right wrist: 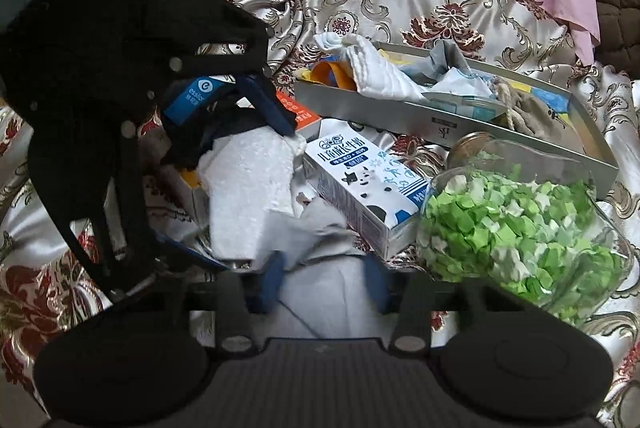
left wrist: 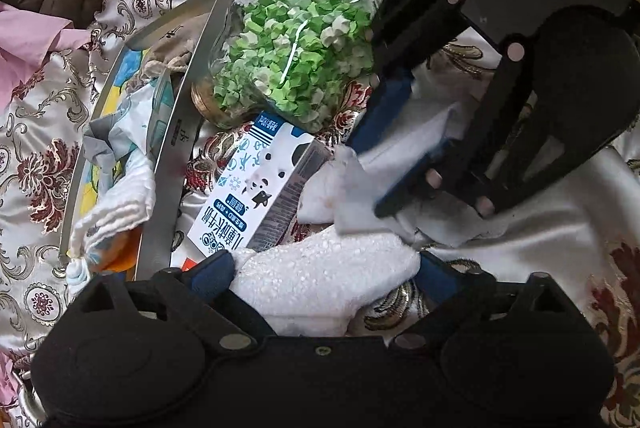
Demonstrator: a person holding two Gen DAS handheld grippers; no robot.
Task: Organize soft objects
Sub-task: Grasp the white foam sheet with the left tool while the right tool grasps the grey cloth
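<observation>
Milk carton [right wrist: 362,187] read "儿童成长牛奶" w/ cow spots; metal tray [left wrist: 176,147] wall had a small stamp, unreadable. A blue sticker on my left claw [right wrist: 240,131] said "essdee"-ish, too blurry. My left claw was clamped on a white foam piece [left wrist: 320,280], pads on both sides. My right claw [right wrist: 324,276] pinched a white cloth [right wrist: 316,228], next to the carton, near the jar of green paper stars [left wrist: 296,55].
</observation>
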